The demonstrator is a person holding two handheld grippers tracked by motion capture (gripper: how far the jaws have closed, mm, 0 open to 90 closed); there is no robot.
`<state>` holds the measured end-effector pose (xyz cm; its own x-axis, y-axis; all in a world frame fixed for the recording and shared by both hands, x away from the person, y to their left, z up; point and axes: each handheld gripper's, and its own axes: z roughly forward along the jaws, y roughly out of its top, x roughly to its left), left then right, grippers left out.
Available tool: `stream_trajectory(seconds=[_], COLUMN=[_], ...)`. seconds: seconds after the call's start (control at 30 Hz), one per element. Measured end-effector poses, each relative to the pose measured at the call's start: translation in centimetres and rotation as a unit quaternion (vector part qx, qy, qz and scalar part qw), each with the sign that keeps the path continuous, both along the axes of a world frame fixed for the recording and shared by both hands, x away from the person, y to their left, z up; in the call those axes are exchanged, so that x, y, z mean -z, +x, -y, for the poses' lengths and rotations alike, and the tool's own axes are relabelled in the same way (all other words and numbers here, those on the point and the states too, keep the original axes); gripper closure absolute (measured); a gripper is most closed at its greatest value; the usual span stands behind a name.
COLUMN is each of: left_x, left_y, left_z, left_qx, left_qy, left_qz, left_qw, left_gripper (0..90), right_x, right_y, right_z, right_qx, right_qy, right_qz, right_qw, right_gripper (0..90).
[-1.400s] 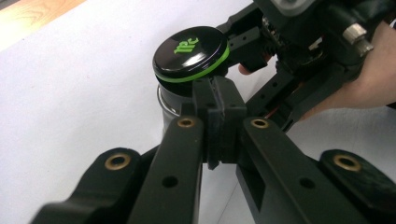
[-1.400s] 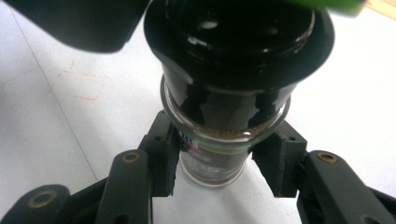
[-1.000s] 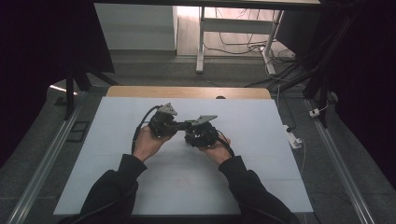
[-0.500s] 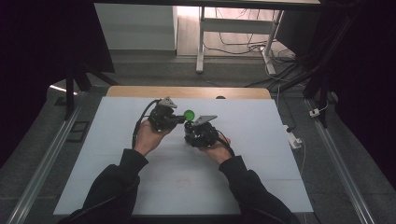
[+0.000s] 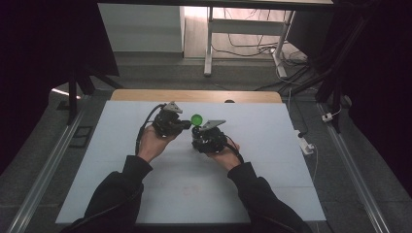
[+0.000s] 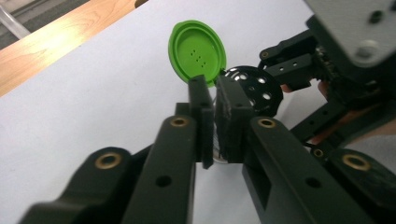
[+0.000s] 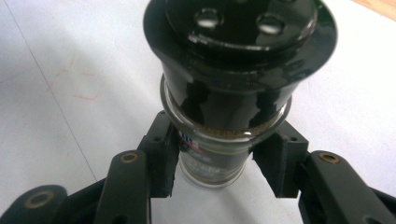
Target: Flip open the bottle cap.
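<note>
My left tongs (image 6: 212, 116) have flipped the green lid (image 6: 197, 56) up; right tongs (image 7: 219, 163) clamp the jar (image 7: 212, 149). I'd hold steady, lifting gently.

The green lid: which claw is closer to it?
Left. The left claw is pinched right at the green lid's lower edge; the right claw clamps the spice jar lower down, below its black cap.

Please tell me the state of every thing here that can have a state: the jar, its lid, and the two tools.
Spice jar: tilted, partly filled, clamped by the right tool.
Green lid: flipped open, black shaker top uncovered.
Left tool: shut, near the lid's hinge; what it pinches is hidden.
Right tool: shut on the spice jar.
</note>
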<state>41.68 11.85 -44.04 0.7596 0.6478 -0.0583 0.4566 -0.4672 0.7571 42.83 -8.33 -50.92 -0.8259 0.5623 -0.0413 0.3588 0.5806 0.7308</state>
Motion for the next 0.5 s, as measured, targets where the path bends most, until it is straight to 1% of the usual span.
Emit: stream_trajectory(seconds=[0.03, 0.07, 0.17, 0.2, 0.27, 0.3, 0.33, 0.37, 0.4, 0.47, 0.5], left_x=[-0.1, -0.1, -0.3, -0.3, -0.2, -0.2, -0.1, 0.1, 0.1, 0.3, 0.4], left_y=[-0.2, -0.3, -0.7, -1.0, -1.6, -1.6, -1.8, -2.2, -2.2, -2.7, -2.9], left_z=[-0.1, -0.1, -0.3, -0.5, -1.0, -1.0, -1.2, -1.6, -1.6, -1.9, -2.1], left_qx=[0.001, 0.001, 0.003, 0.001, 0.009, 0.009, 0.01, 0.012, 0.012, 0.013, 0.014], left_qy=[-0.001, 0.003, 0.003, -0.006, -0.018, -0.018, -0.018, -0.023, -0.023, -0.02, -0.018], left_qz=[0.001, 0.003, 0.006, 0.005, -0.002, -0.002, -0.004, -0.01, -0.01, -0.015, -0.016], left_qw=[1.0, 1.0, 1.0, 1.0, 0.9998, 0.9998, 0.9998, 0.9996, 0.9996, 0.9996, 0.9996], left_gripper=[82.2, 78.3, 72.8, 71.0, 66.1, 63.7, 61.7, 59.9, 58.1, 54.6, 54.6], right_x=[0.0, 0.2, 0.2, 0.0, -0.2, -0.2, -0.3, -0.4, -0.5, -0.7, -0.7], right_y=[0.0, 0.0, -0.1, -0.1, -0.3, -0.3, -0.4, -0.4, -0.5, -0.7, -0.7], right_z=[0.0, -0.1, -0.1, -0.1, -0.1, -0.1, 0.0, 0.0, 0.0, 0.0, 0.0], right_qx=[0.0, 0.003, 0.005, 0.006, 0.009, 0.009, 0.011, 0.011, 0.011, 0.012, 0.012], right_qy=[-0.001, -0.003, -0.001, 0.001, 0.002, 0.002, 0.005, 0.005, 0.006, 0.005, 0.005], right_qz=[-0.002, -0.002, 0.001, 0.002, 0.002, 0.002, 0.004, 0.006, 0.006, 0.005, 0.005], right_qw=[1.0, 1.0, 1.0, 1.0, 1.0, 1.0, 0.9999, 0.9999, 0.9999, 0.9999, 0.9999], right_gripper=[49.3, 46.0, 42.1, 41.3, 38.9, 38.9, 37.0, 35.6, 34.4, 31.5, 31.5])
